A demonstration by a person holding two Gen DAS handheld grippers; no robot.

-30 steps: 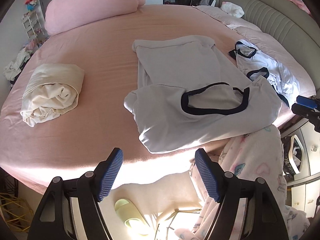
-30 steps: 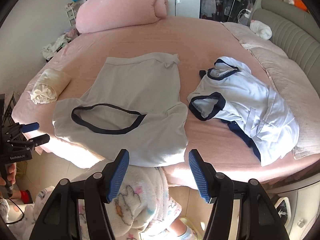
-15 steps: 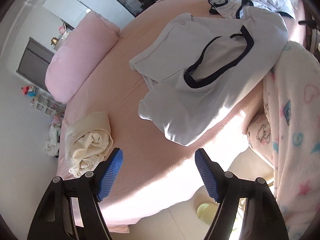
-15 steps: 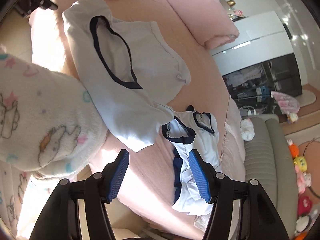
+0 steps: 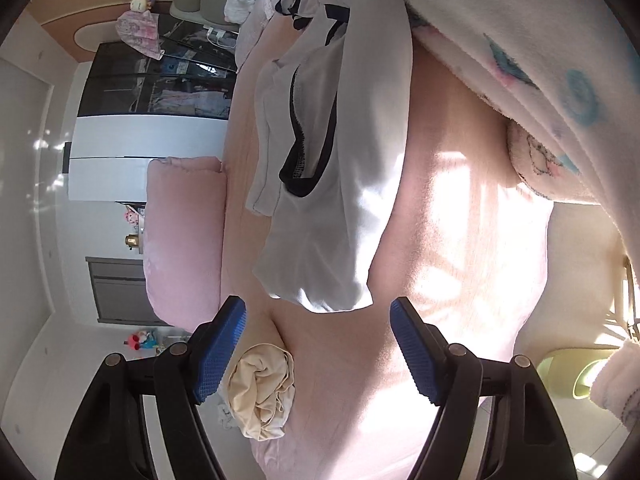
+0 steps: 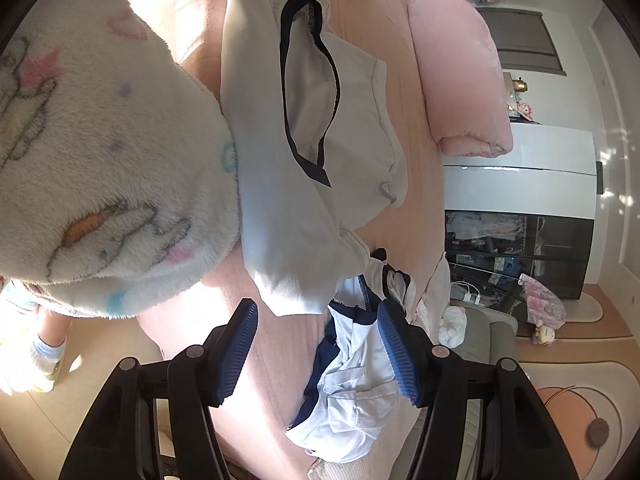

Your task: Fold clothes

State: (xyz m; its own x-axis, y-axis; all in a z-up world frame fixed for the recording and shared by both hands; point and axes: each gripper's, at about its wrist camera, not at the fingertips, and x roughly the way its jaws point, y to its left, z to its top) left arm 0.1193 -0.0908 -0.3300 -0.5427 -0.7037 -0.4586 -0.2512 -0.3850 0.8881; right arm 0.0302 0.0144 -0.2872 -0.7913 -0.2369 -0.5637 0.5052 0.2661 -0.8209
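Both wrist views had rolled about a quarter turn since a second ago and swung outward, each toward its own end of the garment. Grey shirt (image 5: 320, 216) with navy neckband (image 6: 310, 92) lay spread on the pink bed (image 5: 440, 240), its near edge by the person's fleece robe (image 6: 100, 160).

Left gripper (image 5: 318, 354) faced one shirt end, right gripper (image 6: 318, 354) the other; fingers on both wide apart, holding nothing.

Cloth looked light, limp, thin knit; likely to sag and crease. Best hold judged at the end corners. White-and-navy garment (image 6: 352, 392) and cream bundle (image 5: 260, 392) lay beside.
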